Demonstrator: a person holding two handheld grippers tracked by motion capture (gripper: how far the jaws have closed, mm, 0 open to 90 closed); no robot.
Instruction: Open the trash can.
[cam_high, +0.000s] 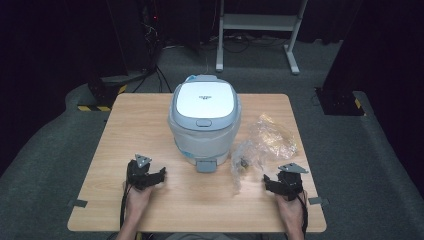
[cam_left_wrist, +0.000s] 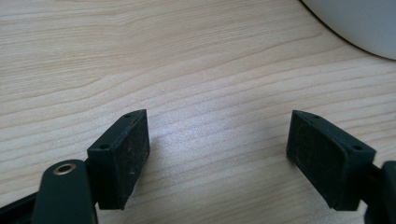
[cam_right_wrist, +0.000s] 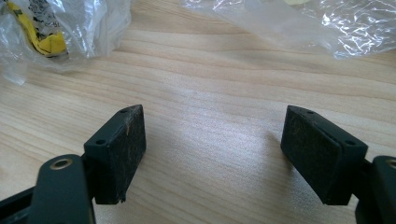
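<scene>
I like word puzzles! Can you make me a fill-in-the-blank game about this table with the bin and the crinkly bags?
1. The lid of the white bin is ____.
2. The clear plastic bags lie nearest the ____ gripper.
3. The jaws of the left gripper stand ____, with nothing between them.
4. The table is made of ____.

Missing words: closed; right; open; wood

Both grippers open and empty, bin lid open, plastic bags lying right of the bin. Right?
Not quite: the bin has its lid shut, as the high view shows. The rest holds: left gripper and right gripper open and empty, plastic bags right of the bin.
</scene>
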